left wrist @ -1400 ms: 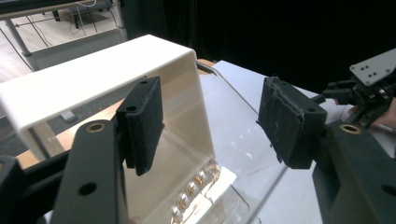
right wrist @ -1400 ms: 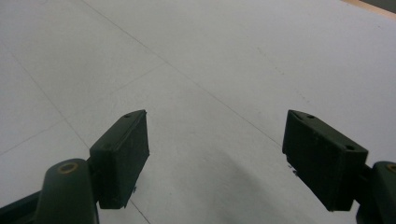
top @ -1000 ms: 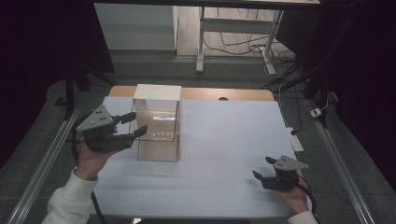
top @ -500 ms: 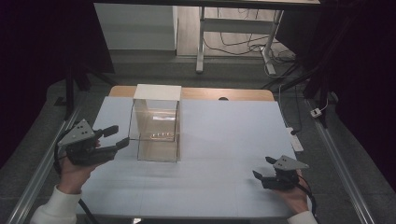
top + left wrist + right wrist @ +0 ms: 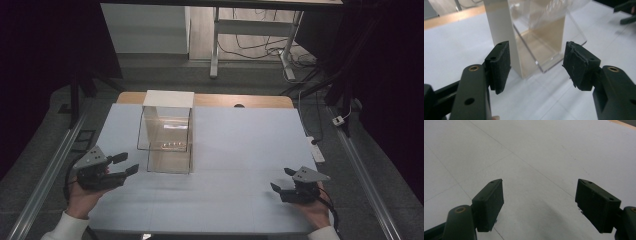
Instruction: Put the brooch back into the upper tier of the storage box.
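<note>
On the white table, left gripper seen low with jaws wide and empty just beside the clear acrylic box, right gripper likewise open well apart; likely to tip the light box if nudged off-centre.

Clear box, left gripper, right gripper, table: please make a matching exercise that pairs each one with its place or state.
1. clear box
2. left gripper
3. right gripper
4. table

a. covered by a white sheet
b. open, near the table's right front corner
c. stands upright, see-through walls
d. open, just left of the box

Pairs: 1-c, 2-d, 3-b, 4-a
</note>
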Demonstrator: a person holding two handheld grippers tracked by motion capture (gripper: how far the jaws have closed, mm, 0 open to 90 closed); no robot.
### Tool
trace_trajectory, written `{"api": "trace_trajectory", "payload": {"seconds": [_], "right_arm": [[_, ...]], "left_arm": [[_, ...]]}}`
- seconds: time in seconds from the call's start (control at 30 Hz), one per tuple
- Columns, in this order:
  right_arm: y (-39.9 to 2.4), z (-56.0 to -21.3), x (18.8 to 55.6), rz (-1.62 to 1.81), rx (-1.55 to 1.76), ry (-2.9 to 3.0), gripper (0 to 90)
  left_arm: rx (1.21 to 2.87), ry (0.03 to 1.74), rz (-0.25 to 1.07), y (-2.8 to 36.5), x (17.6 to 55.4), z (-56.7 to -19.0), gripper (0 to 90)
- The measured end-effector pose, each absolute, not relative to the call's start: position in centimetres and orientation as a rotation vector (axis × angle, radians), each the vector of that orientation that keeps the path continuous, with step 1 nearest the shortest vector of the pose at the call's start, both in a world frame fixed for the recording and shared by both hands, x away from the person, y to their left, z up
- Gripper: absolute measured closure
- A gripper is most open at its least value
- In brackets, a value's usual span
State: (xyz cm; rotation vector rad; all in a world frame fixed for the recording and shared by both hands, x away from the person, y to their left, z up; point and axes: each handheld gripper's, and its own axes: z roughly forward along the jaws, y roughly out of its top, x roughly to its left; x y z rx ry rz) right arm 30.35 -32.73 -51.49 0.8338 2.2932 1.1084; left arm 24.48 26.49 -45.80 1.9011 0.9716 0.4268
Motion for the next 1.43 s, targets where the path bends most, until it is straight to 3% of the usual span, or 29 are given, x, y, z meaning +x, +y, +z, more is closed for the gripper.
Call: {"api": "trace_trajectory", "payload": {"seconds": [0.6,1.43], "right_arm": [[-32.8,-51.5,30.4,1.111,0.831,2.293,22.3],[-32.8,-51.5,30.2,1.114,0.821,2.287,22.3]], "left_arm": [[1.978,1.047,0.355,26.4,24.0,-50.8,37.1],[1.997,1.044,0.353,25.9,24.1,-51.1,35.3]]}}
